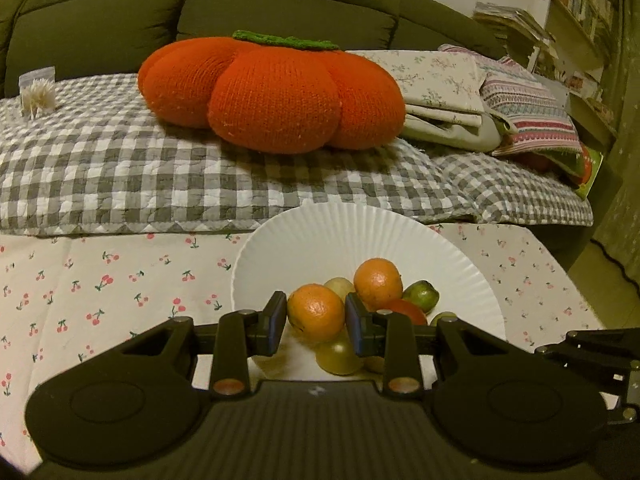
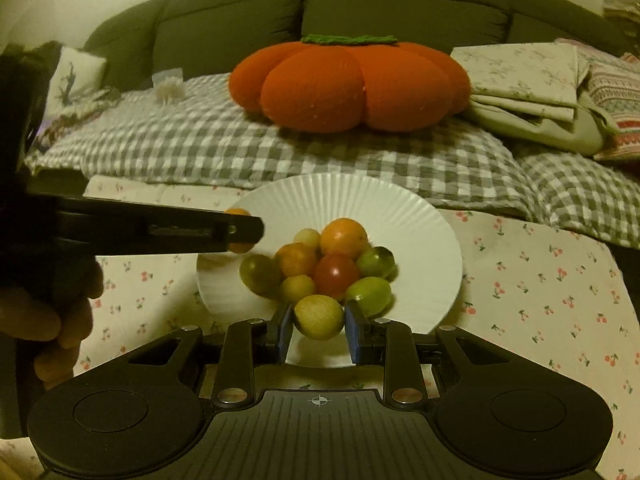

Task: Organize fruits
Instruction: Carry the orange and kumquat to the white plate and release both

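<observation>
From my right wrist feed, the left tongs (image 2: 240, 232) hid most of the orange (image 2: 237, 213) they pinched, and their frame cut off the near rim of the paper plate (image 2: 432, 240) on the worktop. Both held fruits were round, so I could name no long axis. My right tongs (image 2: 318, 326) were pinching a yellow-green fruit (image 2: 319, 317) above the plate's near edge, in front of the piled fruit.

fruits (image 2: 332, 264) piled on the plate (image 2: 420, 216) on the table (image 2: 540, 300), cushion (image 2: 352, 84) on the sofa (image 2: 224, 20) behind.
</observation>
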Tool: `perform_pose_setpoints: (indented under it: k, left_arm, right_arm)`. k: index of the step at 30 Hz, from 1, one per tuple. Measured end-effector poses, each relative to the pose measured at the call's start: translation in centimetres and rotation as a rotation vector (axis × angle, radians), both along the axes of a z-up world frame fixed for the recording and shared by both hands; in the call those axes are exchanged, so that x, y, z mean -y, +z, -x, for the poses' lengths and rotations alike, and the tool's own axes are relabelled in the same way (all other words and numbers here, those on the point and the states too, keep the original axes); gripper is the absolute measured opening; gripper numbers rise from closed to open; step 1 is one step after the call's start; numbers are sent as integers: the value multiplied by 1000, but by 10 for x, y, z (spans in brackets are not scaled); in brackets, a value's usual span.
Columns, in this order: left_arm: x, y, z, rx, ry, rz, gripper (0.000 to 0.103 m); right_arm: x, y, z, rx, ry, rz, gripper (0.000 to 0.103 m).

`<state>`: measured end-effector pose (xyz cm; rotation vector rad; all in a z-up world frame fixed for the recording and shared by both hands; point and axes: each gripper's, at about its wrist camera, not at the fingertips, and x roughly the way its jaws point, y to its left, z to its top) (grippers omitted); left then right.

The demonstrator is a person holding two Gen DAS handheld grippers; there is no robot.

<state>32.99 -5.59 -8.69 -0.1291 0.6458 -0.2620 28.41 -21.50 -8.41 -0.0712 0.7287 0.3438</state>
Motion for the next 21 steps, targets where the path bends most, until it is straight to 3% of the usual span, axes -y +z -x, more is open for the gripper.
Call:
perform_pose_setpoints:
  k: [10, 13, 21]
  left_arm:
    - [0, 0, -3, 7, -2, -14, 32]
    - [0, 2, 0, 15, -1, -8, 49]
    - [2, 18, 22, 52, 11, -50, 58]
  right_arm:
    - [-8, -11, -5, -6, -7, 45, 26]
    - [-8, -11, -3, 3, -19, 45, 30]
    - [0, 2, 4, 20, -59, 1, 34]
